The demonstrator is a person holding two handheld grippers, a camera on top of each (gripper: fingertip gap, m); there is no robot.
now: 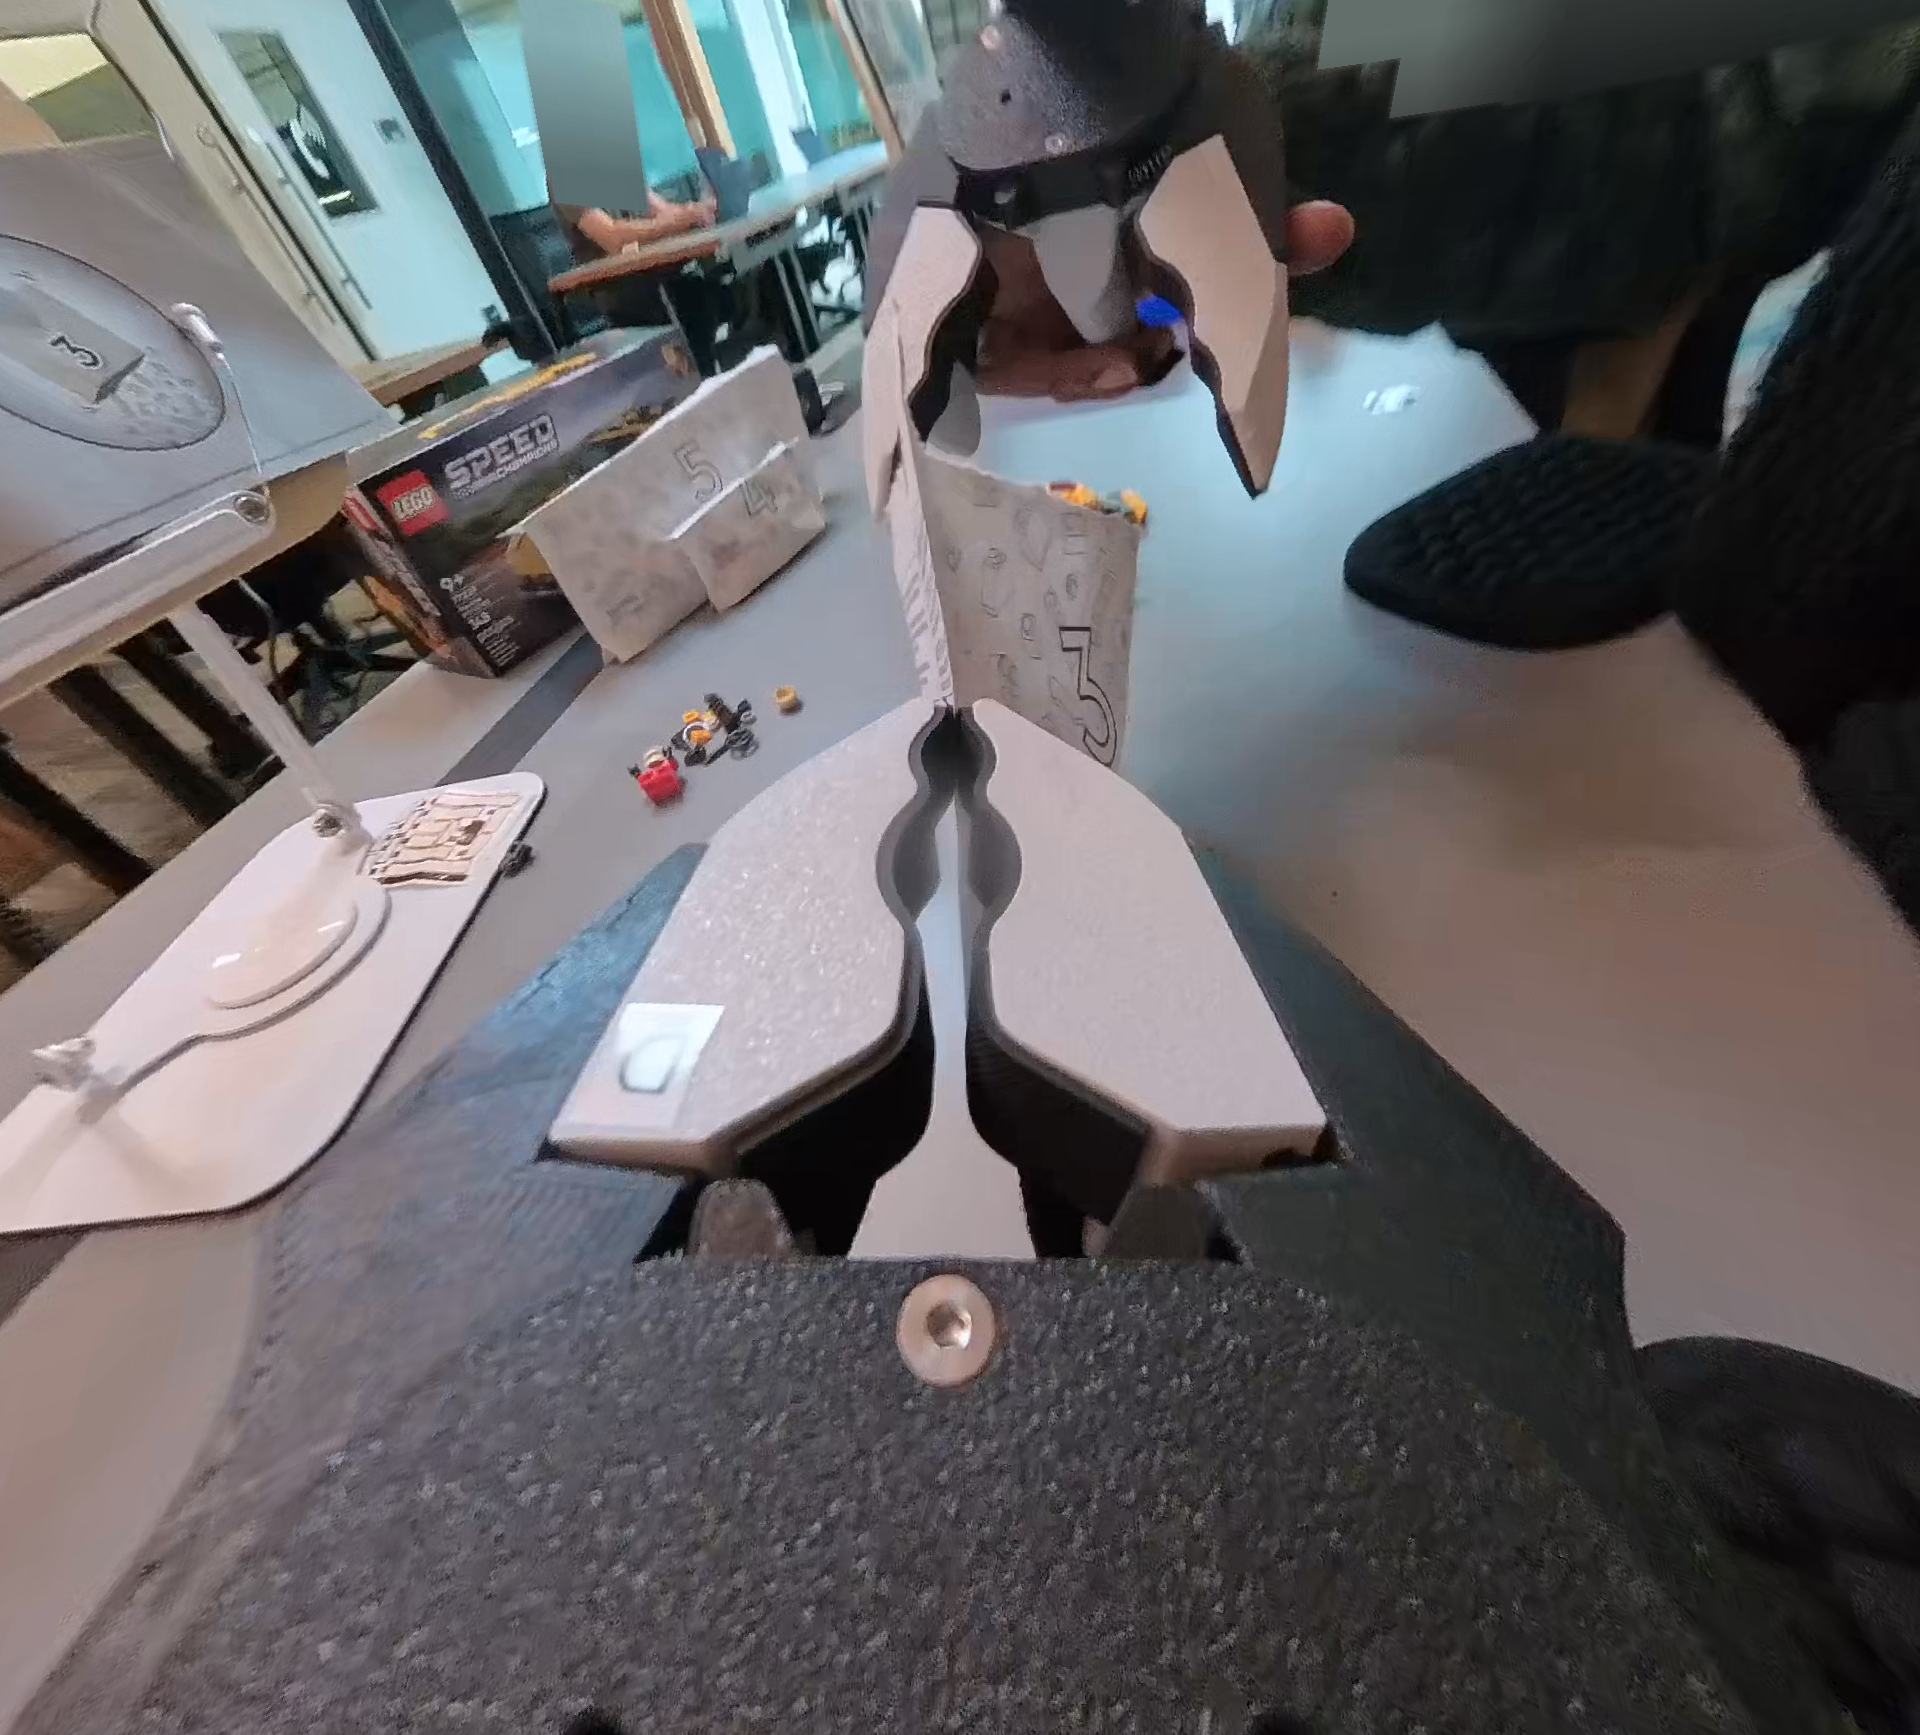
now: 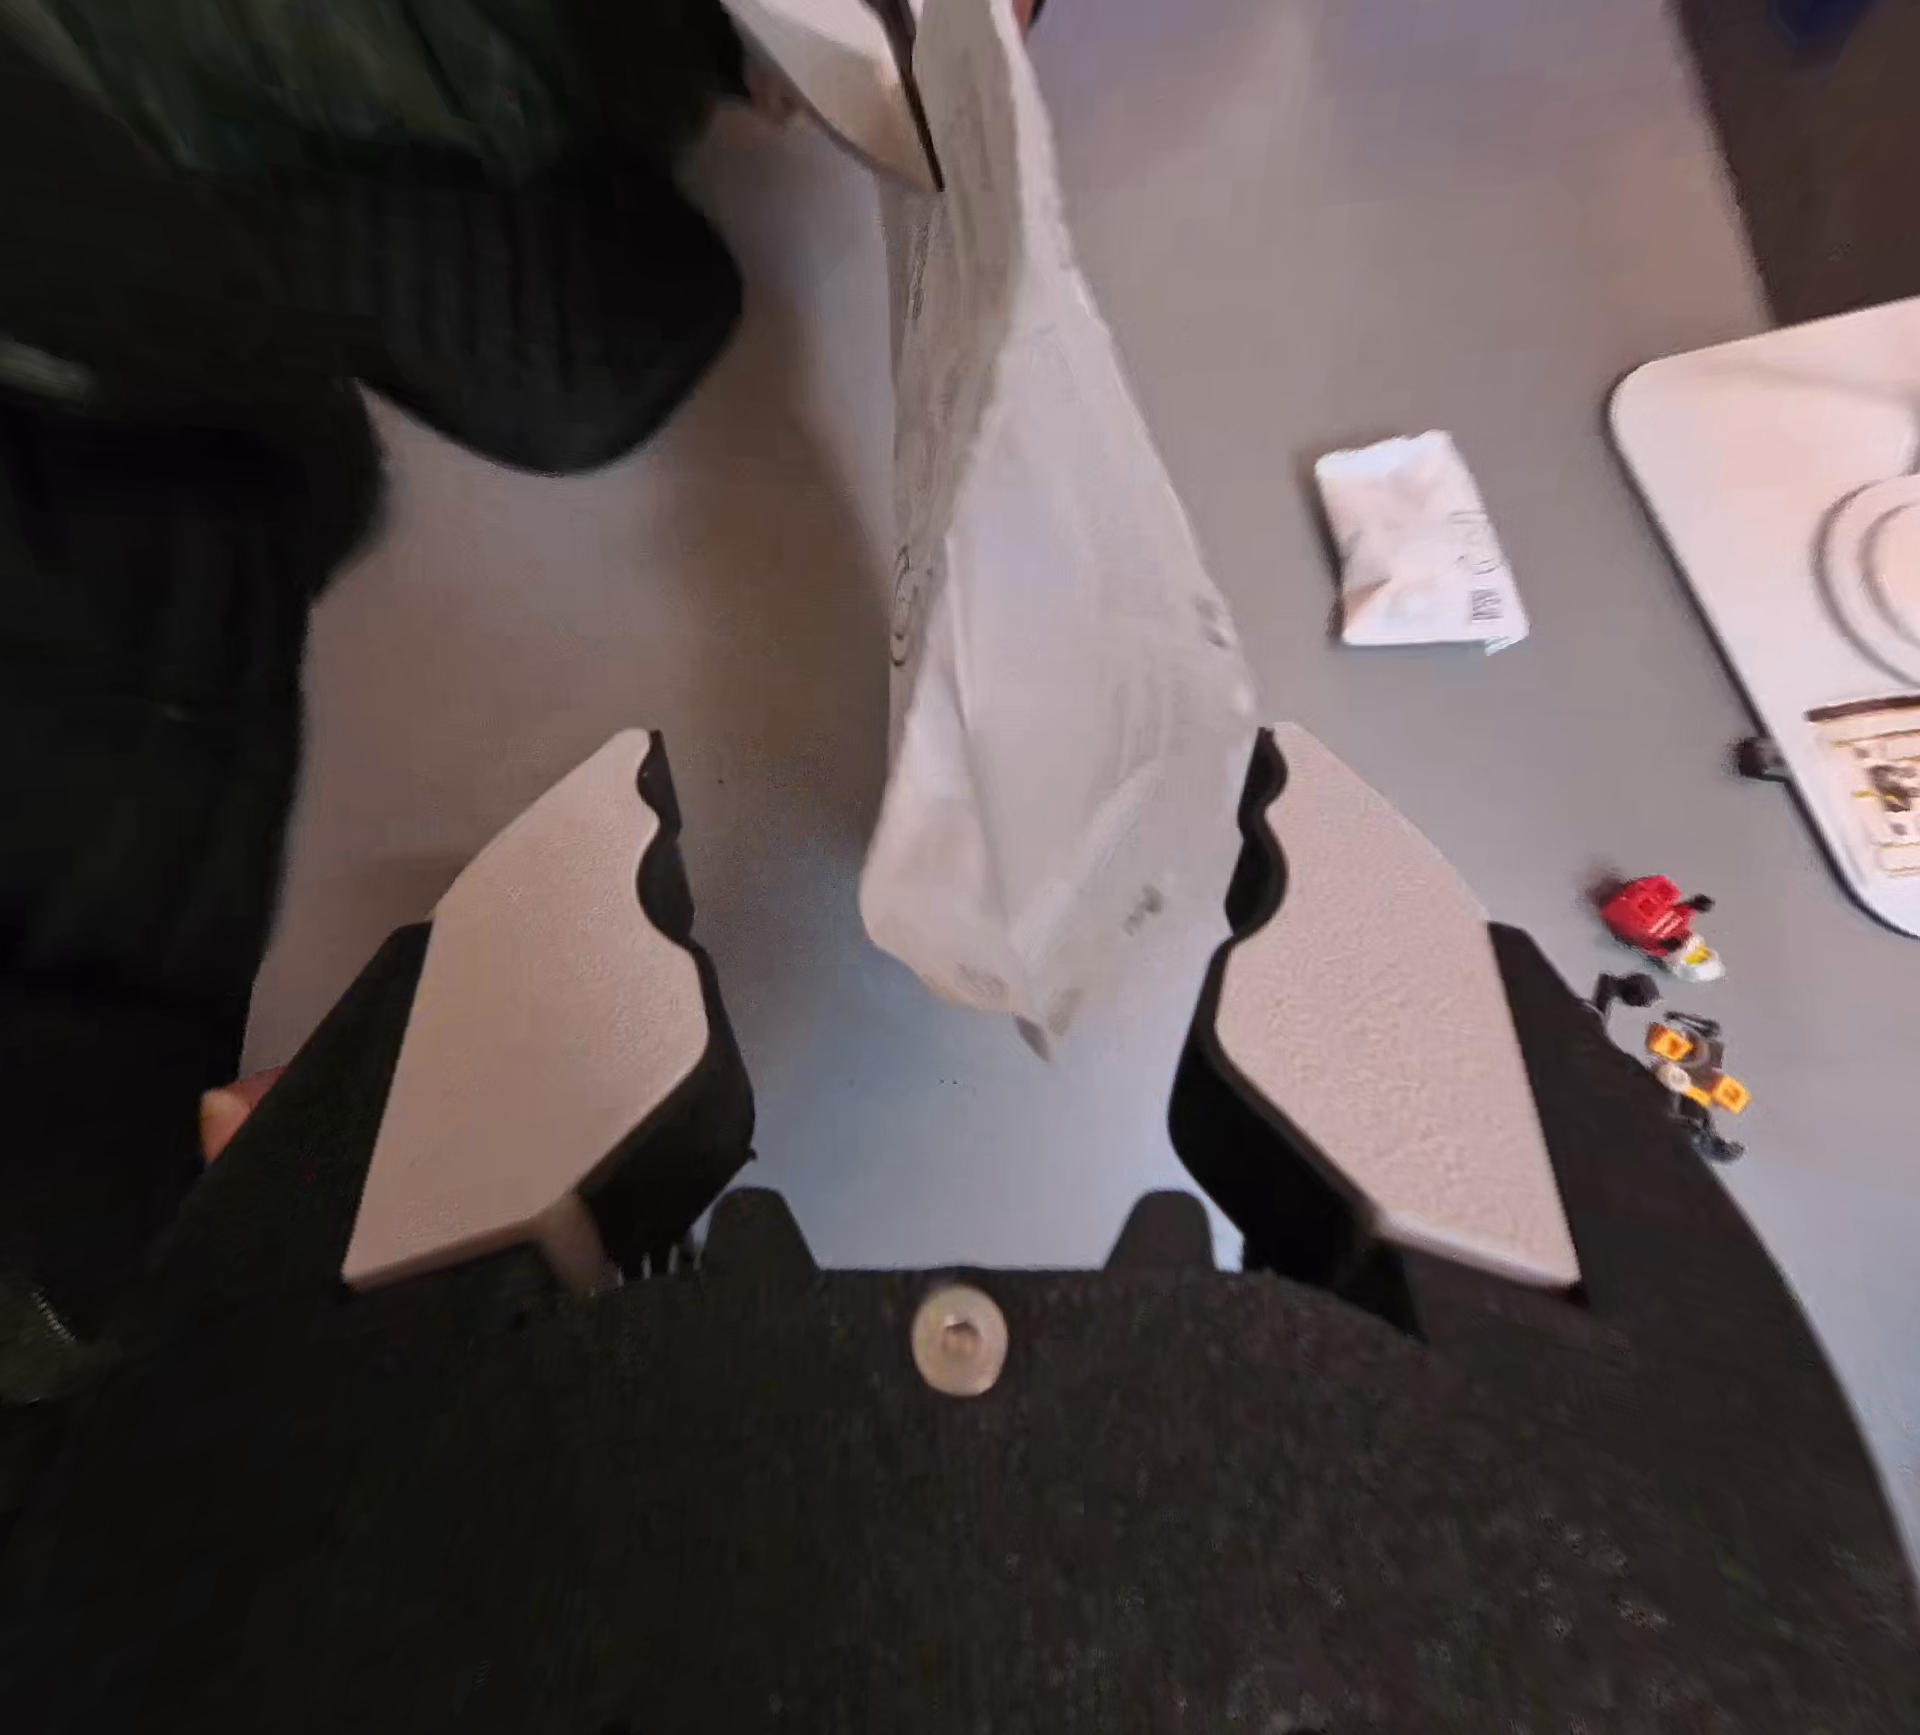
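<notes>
My left gripper is shut on the side edge of a white paper bag printed with a numeral and holds it up above the grey table. The bag's torn top is open and small coloured bricks show inside. My right gripper is wide open. The same bag hangs between its fingers, with its lower end close to the right finger; the pads do not press on it. The right gripper also shows in the left wrist view, above the bag. The left gripper shows in the right wrist view, pinching the bag's upper part.
A small pile of loose bricks lies on the table, also seen in the right wrist view. Two more white numbered bags and a dark toy box stand behind. A white stand base is at left. A flat white packet lies nearby. A dark sleeve rests at right. My right fingertips sit around 11 cm from my left ones.
</notes>
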